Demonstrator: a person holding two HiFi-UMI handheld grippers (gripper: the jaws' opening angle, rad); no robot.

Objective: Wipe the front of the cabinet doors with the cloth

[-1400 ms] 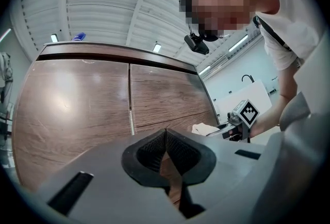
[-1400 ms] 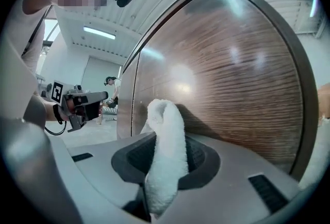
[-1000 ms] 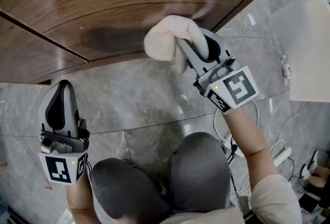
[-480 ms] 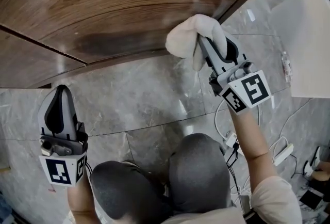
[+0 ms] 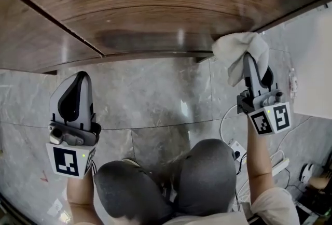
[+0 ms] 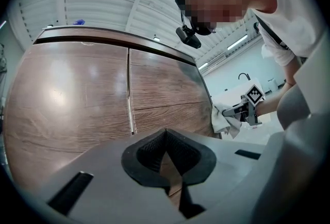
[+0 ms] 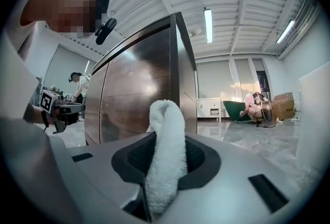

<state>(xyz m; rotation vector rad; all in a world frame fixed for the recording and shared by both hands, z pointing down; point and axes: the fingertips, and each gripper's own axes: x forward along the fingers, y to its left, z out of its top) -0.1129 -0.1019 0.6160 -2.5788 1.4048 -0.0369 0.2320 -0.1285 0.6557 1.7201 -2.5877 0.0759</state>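
Cloth [image 5: 236, 53], fluffy white terry, perhaps against glossy wood-grain cabinet door [image 5: 181, 1].

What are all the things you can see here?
cabinet doors: two, brown wood, top of head view, side by side
cloth: one, white, at the right door's lower corner
floor: grey marble tiles, below the cabinet
panel: one, white, right of the cabinet
plug and cables: white, on the floor by the right arm
left gripper: grey, jaws shut, empty, away from the doors
right gripper: grey, jaws shut on the cloth
knees: two, grey trousers, bottom
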